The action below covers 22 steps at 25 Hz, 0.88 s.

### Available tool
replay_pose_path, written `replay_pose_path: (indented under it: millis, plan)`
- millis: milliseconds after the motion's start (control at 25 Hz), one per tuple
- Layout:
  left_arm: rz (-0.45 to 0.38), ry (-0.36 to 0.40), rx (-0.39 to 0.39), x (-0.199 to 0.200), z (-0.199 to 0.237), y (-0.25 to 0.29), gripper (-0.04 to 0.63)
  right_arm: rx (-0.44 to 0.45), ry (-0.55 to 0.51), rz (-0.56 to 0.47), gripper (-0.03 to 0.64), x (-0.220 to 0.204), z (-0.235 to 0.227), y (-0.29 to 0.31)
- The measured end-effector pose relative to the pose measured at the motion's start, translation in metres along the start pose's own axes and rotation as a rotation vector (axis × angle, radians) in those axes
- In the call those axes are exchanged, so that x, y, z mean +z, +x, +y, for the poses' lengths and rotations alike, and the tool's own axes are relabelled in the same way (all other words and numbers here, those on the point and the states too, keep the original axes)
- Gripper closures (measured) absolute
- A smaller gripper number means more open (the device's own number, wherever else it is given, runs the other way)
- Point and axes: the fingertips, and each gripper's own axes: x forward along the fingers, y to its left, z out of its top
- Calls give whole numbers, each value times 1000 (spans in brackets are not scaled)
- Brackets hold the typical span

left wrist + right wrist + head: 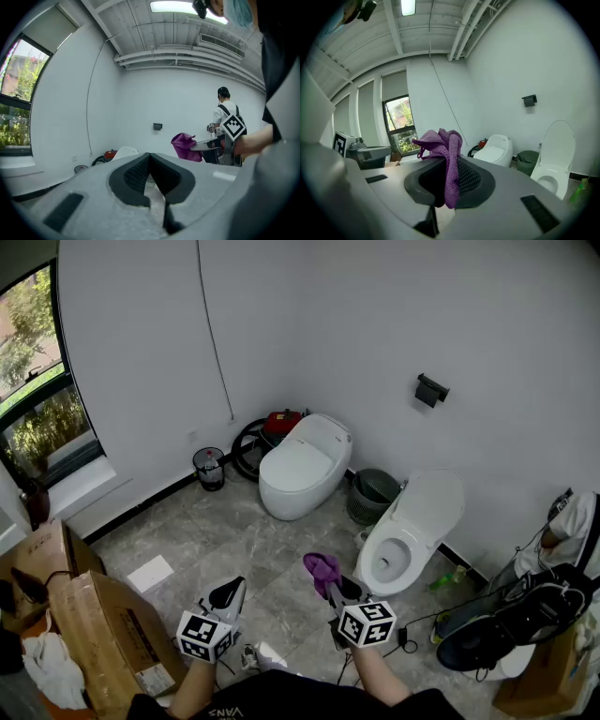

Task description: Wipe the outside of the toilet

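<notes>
Only partly visible, cloth (440, 140) inside right tool (450, 164)

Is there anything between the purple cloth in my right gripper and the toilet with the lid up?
Nothing visible. The right gripper, jaws shut on the cloth, has only floor between it and the toilet. The bin stands beside the toilet by the wall, off that path.

Two toilets (302, 468) (412, 535), one cloth (322, 568), perhaps two bins (210, 468) (375, 495).
</notes>
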Motion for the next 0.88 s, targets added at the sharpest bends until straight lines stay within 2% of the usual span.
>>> replay_pose_path:
  millis: [240,600,880]
  plan:
    - [8,3,-19,-1,26,14,594,-17,30,-21,577,6,0,29]
    - [35,3,-45,0,90,25,593,-60,86,-44,575,11,11,79]
    - [65,-6,-109,-5,126,43,592,-120,122,-38,575,10,7,98]
